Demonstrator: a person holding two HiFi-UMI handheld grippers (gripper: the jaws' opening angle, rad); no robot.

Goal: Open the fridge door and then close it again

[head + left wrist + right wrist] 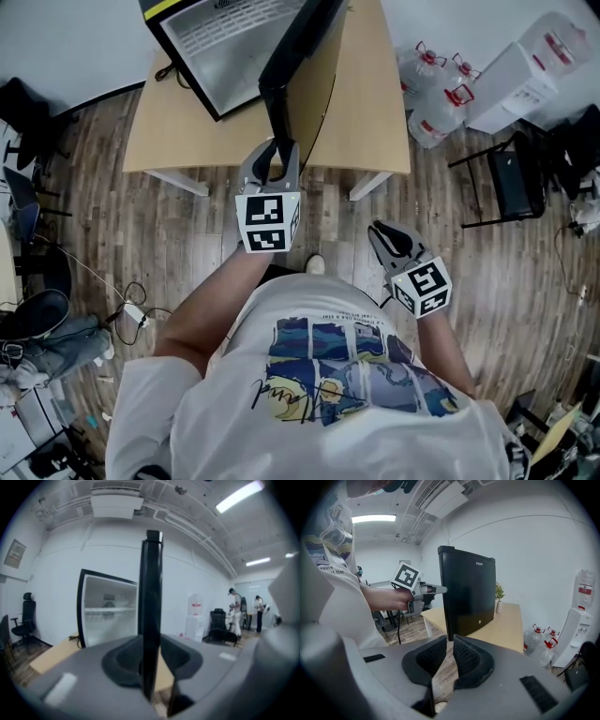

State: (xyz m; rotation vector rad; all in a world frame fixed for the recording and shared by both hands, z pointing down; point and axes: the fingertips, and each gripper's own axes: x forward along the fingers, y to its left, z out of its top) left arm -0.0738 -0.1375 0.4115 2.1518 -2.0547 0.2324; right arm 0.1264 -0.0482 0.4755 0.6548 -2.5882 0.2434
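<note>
A small black fridge (225, 47) stands on a wooden table (375, 112), its white inside showing. Its door (305, 66) is swung out toward me. My left gripper (272, 155) is shut on the door's free edge, which runs edge-on between the pads in the left gripper view as a black upright strip (151, 597). In the right gripper view the door's black outer face (468, 592) is ahead, with the left gripper (440, 589) at its edge. My right gripper (380, 234) hangs off the table's front, shut and holding nothing; its pads (436, 656) nearly meet.
Water bottles (436, 89) and a white dispenser (525, 66) stand right of the table, with a black chair (511, 178) nearby. Cables (131, 309) lie on the wooden floor at left. A small plant (499, 597) sits on the table. Two people (236, 611) stand far off.
</note>
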